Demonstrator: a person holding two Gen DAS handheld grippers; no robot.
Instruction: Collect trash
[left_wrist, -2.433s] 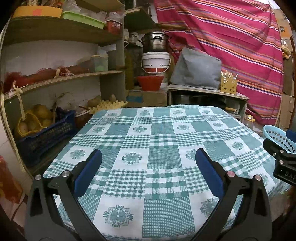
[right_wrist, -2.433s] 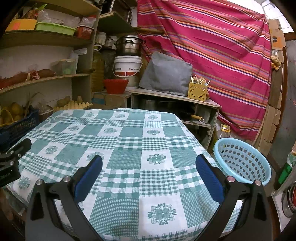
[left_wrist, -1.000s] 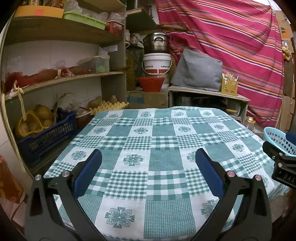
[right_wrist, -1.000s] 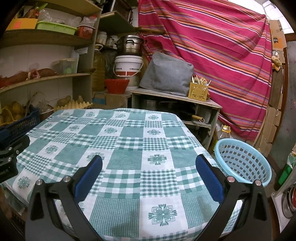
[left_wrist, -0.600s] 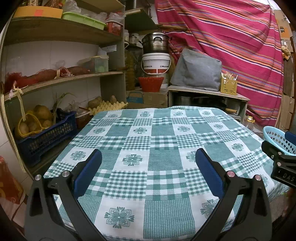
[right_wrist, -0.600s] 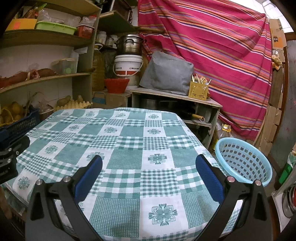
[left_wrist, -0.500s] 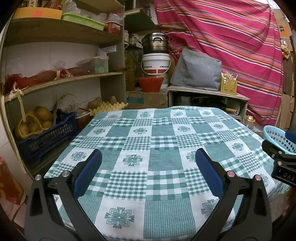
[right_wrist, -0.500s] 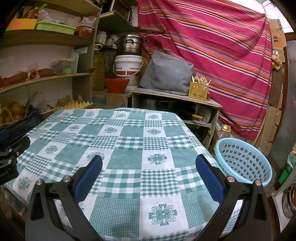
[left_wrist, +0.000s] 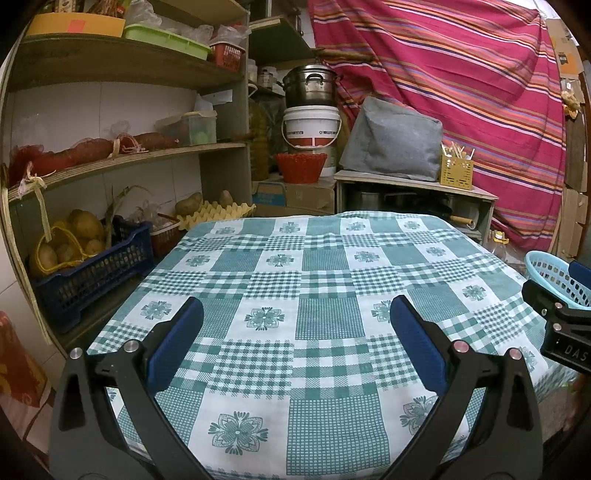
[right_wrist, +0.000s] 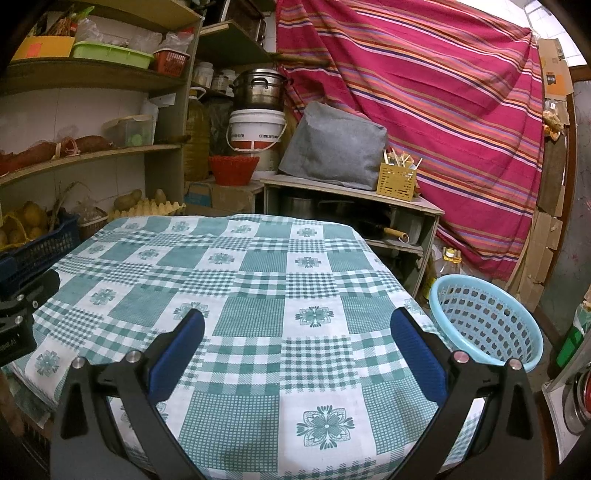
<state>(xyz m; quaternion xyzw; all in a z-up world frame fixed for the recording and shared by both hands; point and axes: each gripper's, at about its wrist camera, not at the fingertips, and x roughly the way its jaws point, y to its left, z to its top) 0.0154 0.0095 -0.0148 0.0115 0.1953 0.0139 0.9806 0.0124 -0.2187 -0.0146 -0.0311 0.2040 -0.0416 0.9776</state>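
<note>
So both claws, left claw (left_wrist: 295, 325) and right claw (right_wrist: 297, 326), hang wide open over the checked tabletop (left_wrist: 325, 280), gripping nothing. One blue basket (right_wrist: 487, 325) sits just beside its right edge.

light: dim, warm indoor | focus: sharp centre | edges: strong fisheye bending, dark vignette corners

Both wrist views overlook the same tablecloth (left_wrist: 325, 280) (right_wrist: 258, 280).
</note>
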